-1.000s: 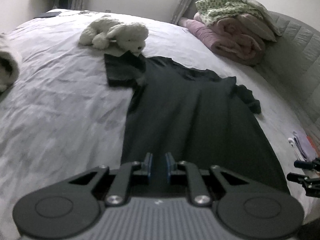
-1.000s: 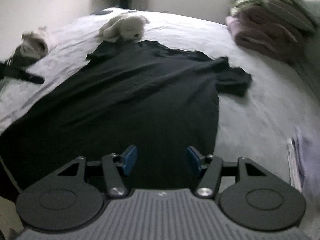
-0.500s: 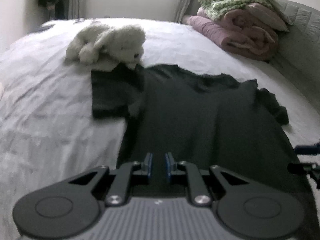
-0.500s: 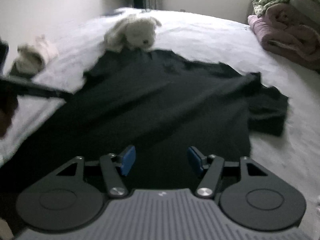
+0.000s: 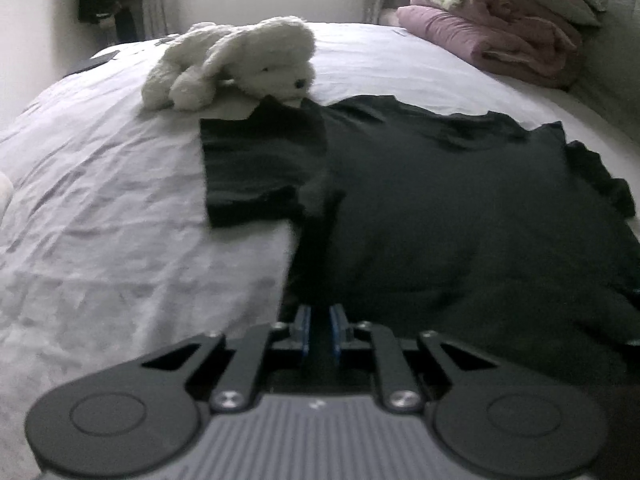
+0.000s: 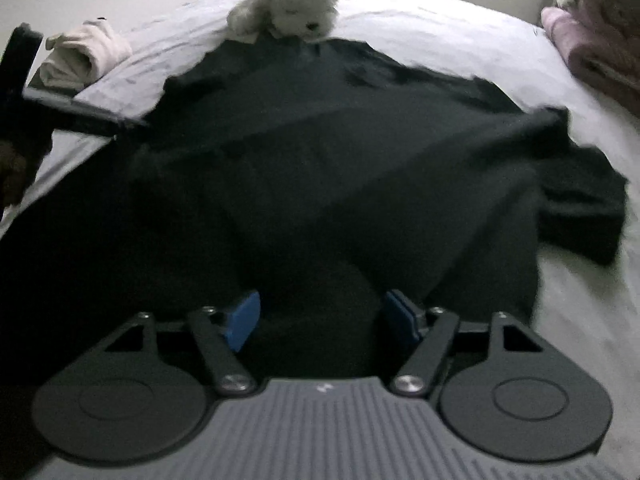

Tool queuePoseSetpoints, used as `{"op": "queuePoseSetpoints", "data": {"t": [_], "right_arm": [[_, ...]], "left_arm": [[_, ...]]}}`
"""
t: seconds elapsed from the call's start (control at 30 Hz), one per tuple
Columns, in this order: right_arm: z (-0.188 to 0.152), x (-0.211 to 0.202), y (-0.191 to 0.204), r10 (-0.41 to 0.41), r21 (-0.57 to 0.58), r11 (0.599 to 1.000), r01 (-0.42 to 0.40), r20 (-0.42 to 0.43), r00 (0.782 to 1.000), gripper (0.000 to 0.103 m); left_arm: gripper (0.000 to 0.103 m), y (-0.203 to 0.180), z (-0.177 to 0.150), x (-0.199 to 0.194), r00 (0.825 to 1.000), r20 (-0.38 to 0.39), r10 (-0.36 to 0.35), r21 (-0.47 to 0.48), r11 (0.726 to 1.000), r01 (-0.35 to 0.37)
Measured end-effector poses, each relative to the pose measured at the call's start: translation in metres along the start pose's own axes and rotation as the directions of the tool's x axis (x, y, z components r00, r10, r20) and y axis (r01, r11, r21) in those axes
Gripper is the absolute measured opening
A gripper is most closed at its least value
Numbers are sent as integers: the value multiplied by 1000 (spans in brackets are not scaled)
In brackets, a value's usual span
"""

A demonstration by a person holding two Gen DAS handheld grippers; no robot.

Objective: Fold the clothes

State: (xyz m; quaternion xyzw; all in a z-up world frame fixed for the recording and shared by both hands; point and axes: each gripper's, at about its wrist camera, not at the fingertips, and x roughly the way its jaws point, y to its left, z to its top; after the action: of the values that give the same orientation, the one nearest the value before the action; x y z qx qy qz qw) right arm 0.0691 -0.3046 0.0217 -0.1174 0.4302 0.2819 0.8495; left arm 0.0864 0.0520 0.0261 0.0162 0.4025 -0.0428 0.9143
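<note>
A black T-shirt lies spread on the white bed, collar toward the far end and sleeves out to both sides. My left gripper hangs over the shirt's lower left edge. Its blue pads stand a narrow gap apart with dark cloth rising between them, shut on the hem. In the right wrist view the shirt fills the middle, bunched near me. My right gripper is opening, its pads wide apart. A hump of shirt cloth lies between them, and neither pad presses on it.
A white plush toy lies just beyond the collar and touches the left sleeve. Folded pink and green blankets are stacked at the far right. A rolled beige garment lies at the far left. A wall and curtains stand behind the bed.
Both grippers have moved forward over the shirt toward the collar, so the plush toy looks nearer. The right gripper's pads have spread wider. The left pads keep the same narrow gap.
</note>
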Motion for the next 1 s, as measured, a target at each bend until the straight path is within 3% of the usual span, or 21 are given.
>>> {"op": "queuePoseSetpoints", "data": {"t": [0.33, 0.47, 0.53, 0.6, 0.7, 0.77, 0.83, 0.9, 1.0], "right_arm": [[-38, -37, -14, 21, -23, 999, -25, -140, 990, 76], [-38, -41, -15, 36, -28, 999, -41, -152, 988, 77], [-33, -45, -15, 23, -36, 999, -27, -128, 992, 76], [-23, -52, -15, 10, -33, 999, -12, -50, 999, 76], [-9, -62, -23, 3, 61, 998, -10, 115, 993, 77], [-1, -55, -32, -38, 155, 988, 14, 156, 987, 76], [4, -45, -39, -79, 252, 967, 36, 163, 984, 76], [7, -34, -44, -35, 301, 954, -17, 168, 985, 76], [5, -10, -39, 7, 273, 962, -26, 71, 997, 73]], "left_arm": [[12, 1, -1, -2, 1000, -10, 27, 38, 999, -27], [12, 2, 2, -3, 999, -23, 28, 22, 999, -27], [12, 4, 4, -6, 999, -30, 13, -9, 1000, -14], [16, 7, 6, -9, 1000, -20, -9, -37, 999, 8], [26, 5, 6, -11, 1000, -4, -23, -41, 999, 22], [27, 5, 5, -8, 999, -14, -35, -49, 998, 34], [27, 5, 3, -4, 999, -26, -42, -57, 998, 41], [26, 6, 3, -3, 999, -28, -41, -52, 998, 39], [22, 7, 3, -2, 999, -33, -31, -47, 998, 29]]}}
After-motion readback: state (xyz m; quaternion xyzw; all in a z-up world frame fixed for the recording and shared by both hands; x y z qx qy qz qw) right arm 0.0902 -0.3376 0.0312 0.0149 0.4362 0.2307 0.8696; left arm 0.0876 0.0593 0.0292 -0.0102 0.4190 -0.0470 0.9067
